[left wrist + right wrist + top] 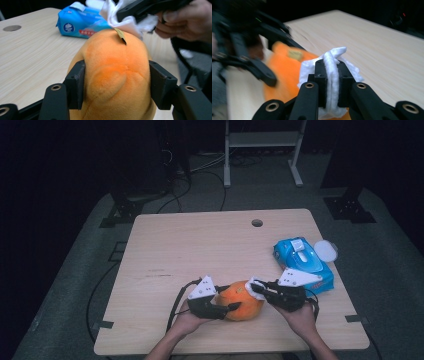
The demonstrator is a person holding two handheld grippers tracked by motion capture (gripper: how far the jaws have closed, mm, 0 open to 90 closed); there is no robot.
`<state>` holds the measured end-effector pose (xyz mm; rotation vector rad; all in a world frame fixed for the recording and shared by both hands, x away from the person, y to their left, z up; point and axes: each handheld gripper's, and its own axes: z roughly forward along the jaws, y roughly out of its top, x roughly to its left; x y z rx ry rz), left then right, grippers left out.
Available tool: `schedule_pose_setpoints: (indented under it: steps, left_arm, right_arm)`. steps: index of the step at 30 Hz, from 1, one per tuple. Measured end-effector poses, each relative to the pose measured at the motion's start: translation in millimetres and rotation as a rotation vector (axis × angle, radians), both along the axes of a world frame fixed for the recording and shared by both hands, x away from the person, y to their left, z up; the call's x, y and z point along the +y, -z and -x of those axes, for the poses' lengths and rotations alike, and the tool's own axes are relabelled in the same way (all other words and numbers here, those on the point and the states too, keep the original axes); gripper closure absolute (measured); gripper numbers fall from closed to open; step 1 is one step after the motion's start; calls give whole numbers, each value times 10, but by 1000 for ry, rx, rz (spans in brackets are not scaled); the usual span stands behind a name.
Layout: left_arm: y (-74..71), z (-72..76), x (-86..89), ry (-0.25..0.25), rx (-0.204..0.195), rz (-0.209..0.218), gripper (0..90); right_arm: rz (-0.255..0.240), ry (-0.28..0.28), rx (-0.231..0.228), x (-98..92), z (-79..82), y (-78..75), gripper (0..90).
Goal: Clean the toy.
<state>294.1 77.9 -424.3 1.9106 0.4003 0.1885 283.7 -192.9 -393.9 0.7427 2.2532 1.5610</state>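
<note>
Orange plush toy (242,301) sits near the front edge of my wooden table (190,245), between my two hands. My left gripper (223,308) is clamped on the toy, one pad pressing each side of its soft body. My right gripper (257,288) pinches a crumpled white wipe (332,72) tightly between its closed jaws, and the wipe rests against the top of the toy, by a small brown tag (121,35). Just beyond my right hand (303,316) lies a blue pack of wipes (303,260), with a small white lid (326,250) beside it.
</note>
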Motion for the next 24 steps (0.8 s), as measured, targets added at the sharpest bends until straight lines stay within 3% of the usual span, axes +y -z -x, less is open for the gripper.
schedule_pose_setpoints:
  steps: [2, 3, 4, 10, 11, 13, 17, 20, 24]
  left_arm:
    - [-11, 22, -17, -1, -18, -14, 398]
    - [-11, 23, -14, -4, -20, -16, 398]
    - [-11, 18, -1, -7, -25, -22, 398]
    - [-38, -2, 61, -28, -19, 1, 400]
    - [-35, -6, 55, -27, -21, -6, 400]
    - [-31, -8, 48, -26, -19, -9, 400]
    - [-25, 9, 25, -23, -16, -13, 401]
    - [5, 8, 33, -18, -17, -18, 390]
    - [83, -55, 63, -6, 10, 1, 214]
  right_arm:
    - [-30, -62, -6, 95, 50, -51, 808]
    - [-5, -60, -27, 139, 64, -53, 808]
    - [14, -55, -40, 155, 70, -48, 809]
    - [67, 23, 19, -17, -105, 126, 809]
    - [59, 21, 31, -24, -117, 135, 809]
    - [69, 19, 4, 22, -81, 98, 809]
    - [-3, -55, -7, 134, 7, -3, 809]
    - [34, -56, -11, 163, 8, 28, 809]
    - [60, -28, 26, 84, -65, 146, 809]
